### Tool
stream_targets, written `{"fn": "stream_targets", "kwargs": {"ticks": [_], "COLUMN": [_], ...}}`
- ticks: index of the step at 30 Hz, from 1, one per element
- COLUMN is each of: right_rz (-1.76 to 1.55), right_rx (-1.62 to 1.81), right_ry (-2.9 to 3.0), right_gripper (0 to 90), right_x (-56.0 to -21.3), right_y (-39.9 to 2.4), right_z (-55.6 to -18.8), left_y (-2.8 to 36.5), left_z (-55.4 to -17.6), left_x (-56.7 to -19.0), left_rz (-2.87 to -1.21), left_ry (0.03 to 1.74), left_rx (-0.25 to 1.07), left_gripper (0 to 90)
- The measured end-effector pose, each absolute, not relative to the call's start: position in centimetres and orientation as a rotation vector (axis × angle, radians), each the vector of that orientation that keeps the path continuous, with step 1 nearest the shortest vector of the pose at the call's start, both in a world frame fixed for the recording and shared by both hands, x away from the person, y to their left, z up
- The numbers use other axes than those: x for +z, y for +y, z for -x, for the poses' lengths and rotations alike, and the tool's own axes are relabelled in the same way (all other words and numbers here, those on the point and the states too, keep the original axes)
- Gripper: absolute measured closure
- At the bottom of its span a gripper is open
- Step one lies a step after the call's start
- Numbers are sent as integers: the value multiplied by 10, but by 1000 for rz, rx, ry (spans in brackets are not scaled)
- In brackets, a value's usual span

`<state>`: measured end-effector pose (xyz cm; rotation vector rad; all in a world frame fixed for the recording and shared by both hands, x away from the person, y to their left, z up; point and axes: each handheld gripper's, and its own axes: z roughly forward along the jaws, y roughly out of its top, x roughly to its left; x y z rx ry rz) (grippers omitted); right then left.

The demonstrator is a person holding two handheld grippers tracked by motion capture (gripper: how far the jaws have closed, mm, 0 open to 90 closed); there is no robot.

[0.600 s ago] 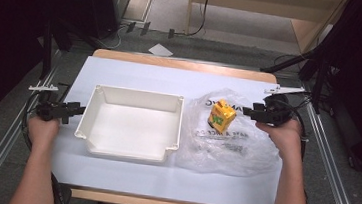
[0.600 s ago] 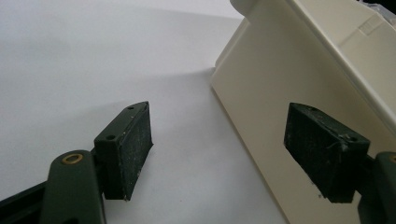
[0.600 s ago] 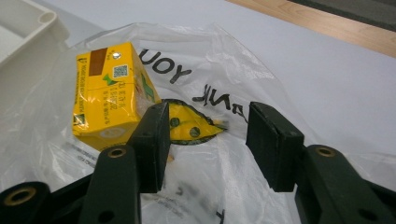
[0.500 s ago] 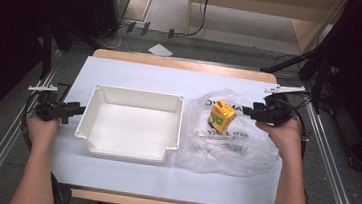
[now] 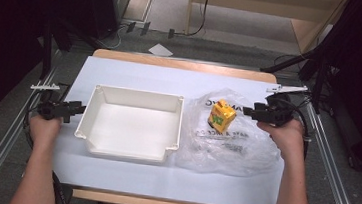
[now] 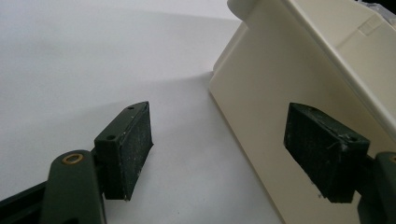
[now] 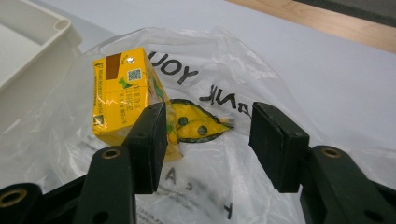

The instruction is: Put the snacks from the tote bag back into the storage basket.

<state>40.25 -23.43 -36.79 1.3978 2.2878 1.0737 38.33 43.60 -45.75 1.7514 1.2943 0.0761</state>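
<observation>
Lying beside the white tray [image 5: 134,122], a plastic bag [image 5: 230,142] wraps the yellow carton [image 5: 221,115] before the released, empty right gripper [image 5: 246,111].

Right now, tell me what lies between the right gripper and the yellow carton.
In the right gripper view, only crinkled clear plastic bag lies between the right gripper and the carton; its jaws stand open.

Glossy yellow carton [image 7: 123,105], crinkled clear plastic bag [image 7: 243,70], smooth white plastic bin [image 5: 134,122]
</observation>
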Motion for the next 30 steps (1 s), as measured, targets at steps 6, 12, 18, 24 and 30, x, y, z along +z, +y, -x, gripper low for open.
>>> {"fn": "stream_targets", "kwargs": {"ticks": [6, 12, 18, 24, 30], "right_rz": [-1406, -1356, -1323, -1297, -1271], "right_rx": [1075, 1055, 1012, 1005, 999], "right_ry": [2299, 2327, 2376, 2406, 2420], "right_gripper": [474, 455, 440, 432, 426], "right_x": [-367, -362, -357, -353, -348], "right_y": [-234, -230, -222, -216, -210], "right_z": [-401, -399, -396, -395, -394], "left_y": [438, 437, 437, 437, 437], "left_z": [-383, -384, -383, -383, -383], "left_x": [-457, -457, -455, -456, -456], "left_rz": [-1732, -1740, -1735, -1743, -1744], "left_ry": [1296, 1295, 1277, 1288, 1287], "left_rx": [83, 83, 95, 83, 86], "left_gripper": [248, 248, 248, 248, 248]}}
